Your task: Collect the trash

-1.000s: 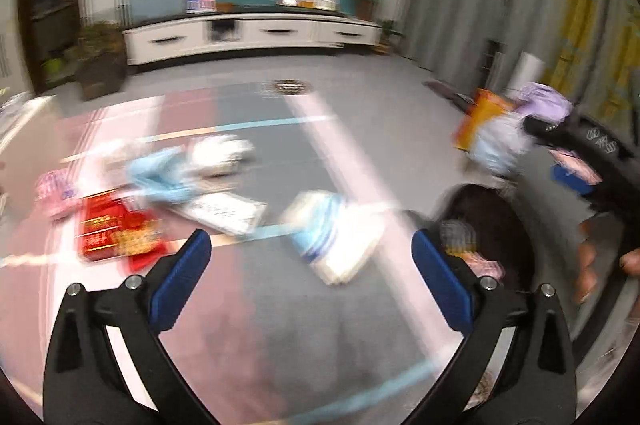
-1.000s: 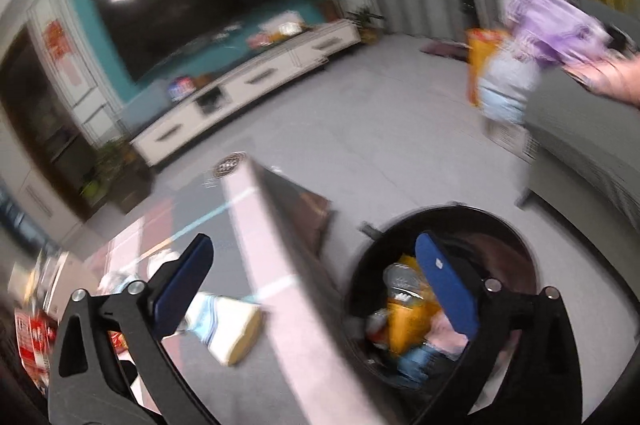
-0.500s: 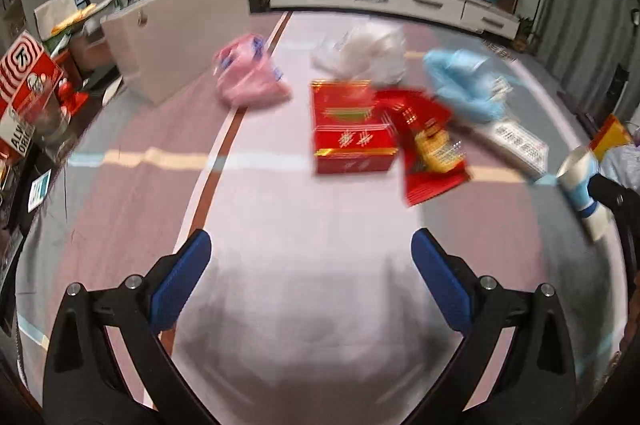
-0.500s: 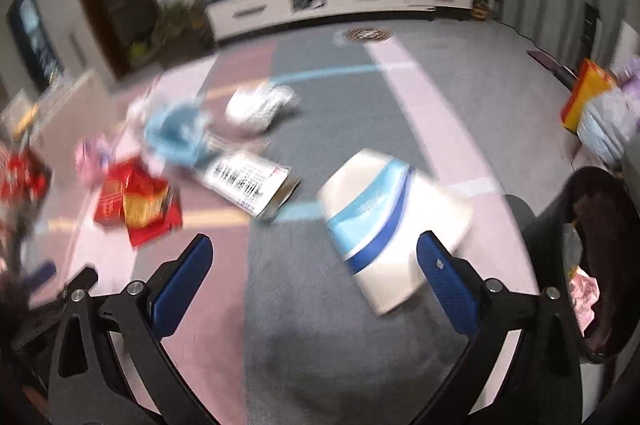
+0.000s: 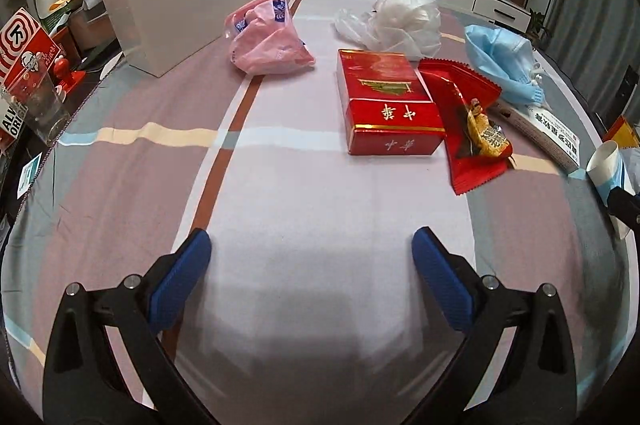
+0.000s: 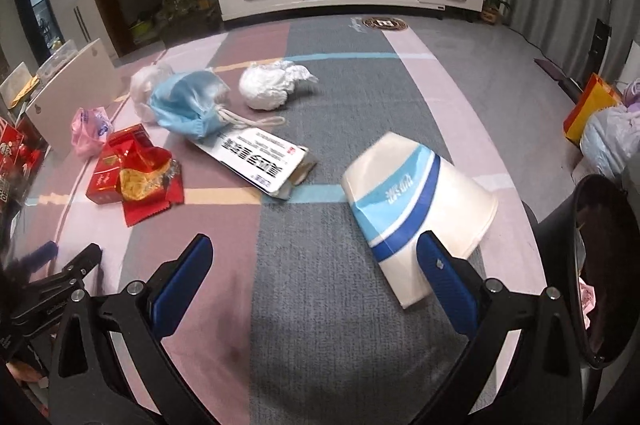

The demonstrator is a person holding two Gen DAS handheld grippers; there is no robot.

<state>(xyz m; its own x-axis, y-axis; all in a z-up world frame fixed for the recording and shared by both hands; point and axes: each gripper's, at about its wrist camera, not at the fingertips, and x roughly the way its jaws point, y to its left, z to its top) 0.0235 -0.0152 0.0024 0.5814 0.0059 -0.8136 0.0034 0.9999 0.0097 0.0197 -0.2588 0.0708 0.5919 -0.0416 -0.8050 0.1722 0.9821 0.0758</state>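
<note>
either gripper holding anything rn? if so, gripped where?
Nothing held. Left gripper is open over bare tablecloth. Right gripper is open too; the paper cup lies by its right finger, not clamped.

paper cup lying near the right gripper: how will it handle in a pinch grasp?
The paper cup lies on its side, already flattened, so it probably crumples further under the right gripper. It looks empty, likely very light. A nudge may slide it along the cloth rather than roll it.

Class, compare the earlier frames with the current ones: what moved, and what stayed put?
Both cameras swung from the bin side back over the table. The right gripper now sits beside the paper cup; the left gripper faces the red box. Both jaws remain open, empty; the trash lies unmoved.
</note>
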